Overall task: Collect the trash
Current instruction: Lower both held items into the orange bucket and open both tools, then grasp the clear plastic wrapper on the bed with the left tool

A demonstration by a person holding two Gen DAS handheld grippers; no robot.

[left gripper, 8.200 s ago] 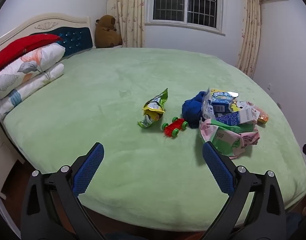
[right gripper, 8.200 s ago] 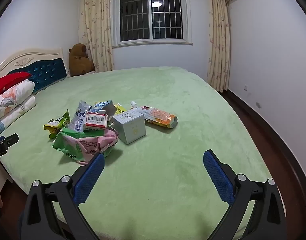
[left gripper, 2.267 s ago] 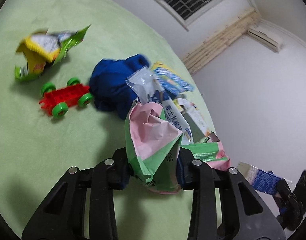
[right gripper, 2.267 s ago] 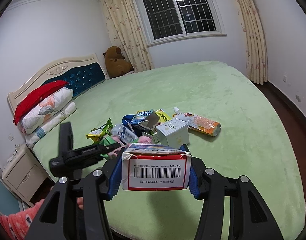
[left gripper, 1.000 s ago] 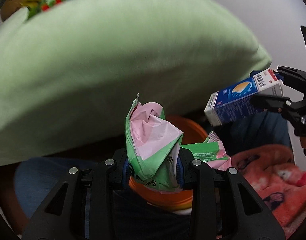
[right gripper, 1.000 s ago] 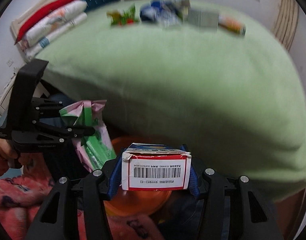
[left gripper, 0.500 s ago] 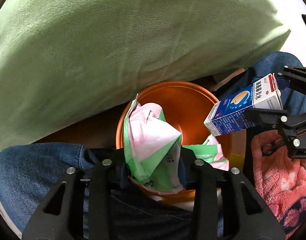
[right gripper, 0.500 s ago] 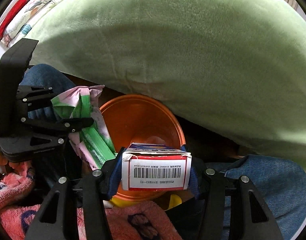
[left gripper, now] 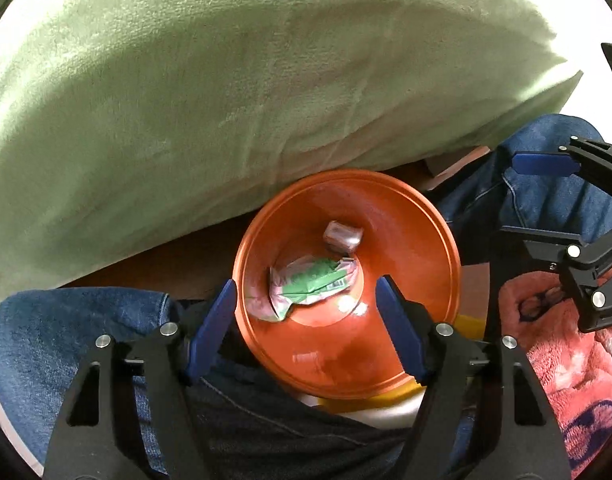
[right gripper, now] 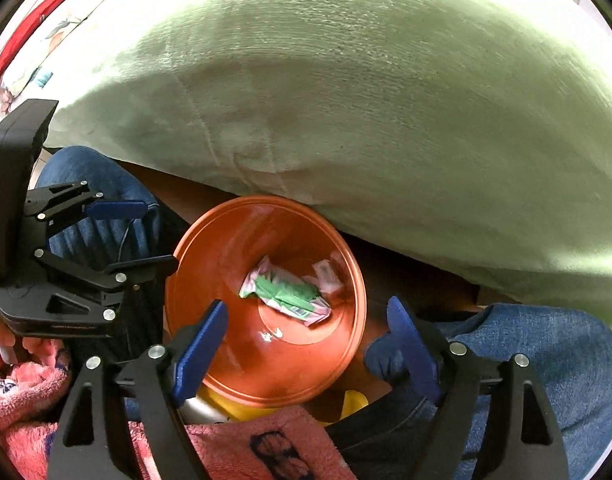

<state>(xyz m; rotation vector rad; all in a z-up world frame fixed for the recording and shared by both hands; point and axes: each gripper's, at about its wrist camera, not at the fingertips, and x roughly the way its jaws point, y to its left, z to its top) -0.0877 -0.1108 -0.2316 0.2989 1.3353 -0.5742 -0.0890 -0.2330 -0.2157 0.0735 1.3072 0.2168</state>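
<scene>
While pointing steeply down over the bin [left gripper: 445, 236], holding the left gripper [left gripper: 304, 282] wide open, with its jaws having just been opening and nothing between them. Holding the right gripper [right gripper: 307, 302] the same way over the same bin, spread wide, jaws likewise having just been opening, gripping nothing.

Finding the wrapper [left gripper: 309, 284], pink and green and crumpled, lying loose on the bin's floor near the middle, clear of both grippers. Finding the carton [left gripper: 341, 236] just beside it, toward the wall nearest the bed [left gripper: 226, 80], and blurred; not being able to tell whether it is touching the wrapper or resting yet.

Seeing the orange bin standing on the floor at the bed's near edge, its far rim tucked under the overhanging green cover, between two knees in jeans [left gripper: 46, 340], with pink fleece [left gripper: 565, 340] at the side. Catching the right gripper at the right edge of the left view, beside the bin's rim, and the left gripper at the left edge of the right view. Glimpsing pillows [right gripper: 46, 40] at the bed's far left corner.
</scene>
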